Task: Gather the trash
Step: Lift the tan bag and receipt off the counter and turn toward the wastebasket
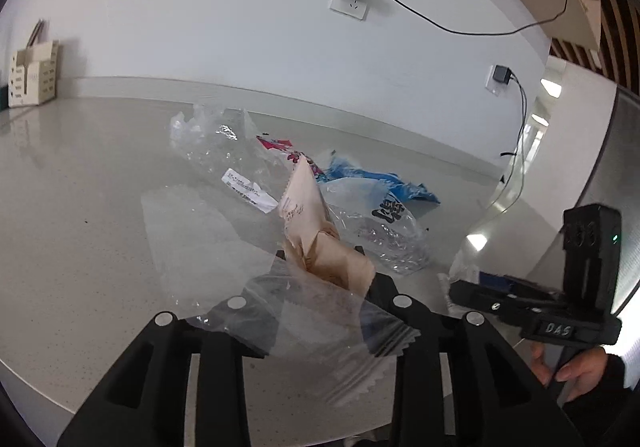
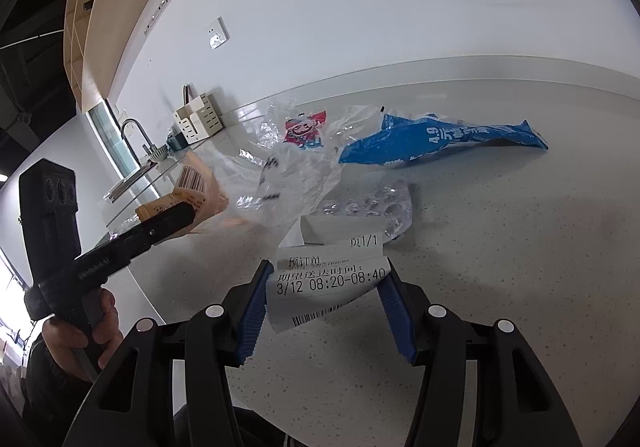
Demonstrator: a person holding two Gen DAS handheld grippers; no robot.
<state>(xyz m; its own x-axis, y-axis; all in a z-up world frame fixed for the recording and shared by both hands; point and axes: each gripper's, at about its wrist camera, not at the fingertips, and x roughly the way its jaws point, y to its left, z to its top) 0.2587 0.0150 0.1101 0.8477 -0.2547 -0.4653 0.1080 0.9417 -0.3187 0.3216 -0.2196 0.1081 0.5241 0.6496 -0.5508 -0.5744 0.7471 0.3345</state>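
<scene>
**Trash on countertop: two grippers, several wrappers counted**

Pale speckled countertop (image 2: 500,247) against white wall; three wall sockets counted in left wrist view, two with black chargers plugged in. One cream organiser (image 1: 34,73) at 9 o'clock of that view. One sink tap (image 2: 134,135) at 10 o'clock of right wrist view.

Left gripper (image 1: 320,259): clenched on one beige paper wrapper (image 1: 310,219), which stands up out of the fingers. One frosted clear bag (image 1: 224,247) draped over the same fingers; cannot tell whether also pinched.

Right gripper (image 2: 326,279): fingers spread apart, blue pads (image 2: 254,311) at either side of one white printed receipt (image 2: 328,283). Receipt edges at or near both pads; firm contact cannot be confirmed, so counted as released.

Loose items on counter, right wrist view:
- One blue wrapper (image 2: 444,141), lying flat at 1 o'clock.
- One red-and-white cartoon wrapper (image 2: 304,129) at 12 o'clock, inside crumpled clear film.
- One clear plastic bag with black print (image 2: 292,183), just beyond the receipt.
- One clear blister tray (image 2: 376,205), beside the receipt at 1 o'clock.

One white label (image 1: 250,191) seen on clear film in left wrist view.
</scene>
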